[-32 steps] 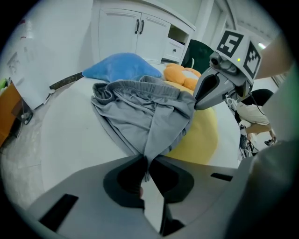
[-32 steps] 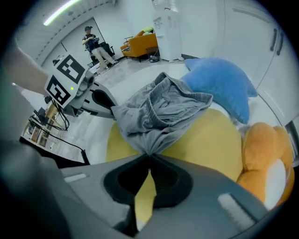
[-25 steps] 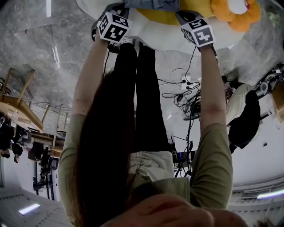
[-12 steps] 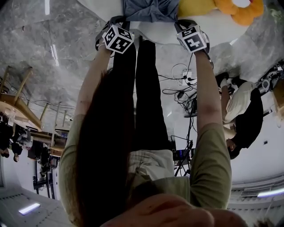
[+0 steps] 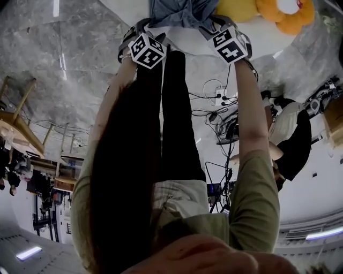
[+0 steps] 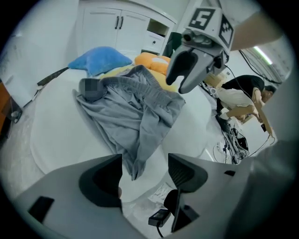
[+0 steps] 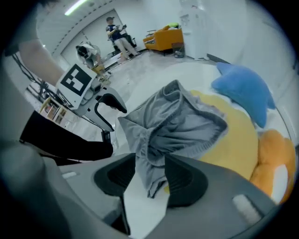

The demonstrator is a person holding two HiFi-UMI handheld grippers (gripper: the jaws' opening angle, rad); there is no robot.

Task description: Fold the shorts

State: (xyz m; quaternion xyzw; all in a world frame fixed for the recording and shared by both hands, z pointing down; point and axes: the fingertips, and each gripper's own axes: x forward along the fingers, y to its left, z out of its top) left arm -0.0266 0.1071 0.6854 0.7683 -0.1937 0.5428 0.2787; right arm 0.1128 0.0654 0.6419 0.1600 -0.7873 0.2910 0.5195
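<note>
The grey shorts (image 6: 135, 107) lie crumpled on the round white table (image 6: 56, 126), partly over a yellow plush toy (image 7: 233, 135). My left gripper (image 6: 145, 175) is at the table's near edge. Its jaws are opening, and a hanging corner of the shorts (image 6: 134, 169) ends between their tips, free of both pads. My right gripper (image 7: 152, 179) is also opening, with a bunched fold of the shorts (image 7: 152, 158) loose between its jaws. In the head view the shorts (image 5: 177, 13) show at the top, between the left marker cube (image 5: 146, 49) and the right marker cube (image 5: 230, 44).
A blue plush (image 6: 100, 59) and an orange plush (image 5: 284, 13) lie on the table's far side. Cables and a power strip (image 5: 222, 101) cover the floor beside my legs. A seated person (image 5: 292, 134) is at the right, wooden chairs (image 5: 21, 123) at the left.
In the head view both marker cubes have moved toward the table's near edge and closer together. More of the grey shorts now shows between them.
</note>
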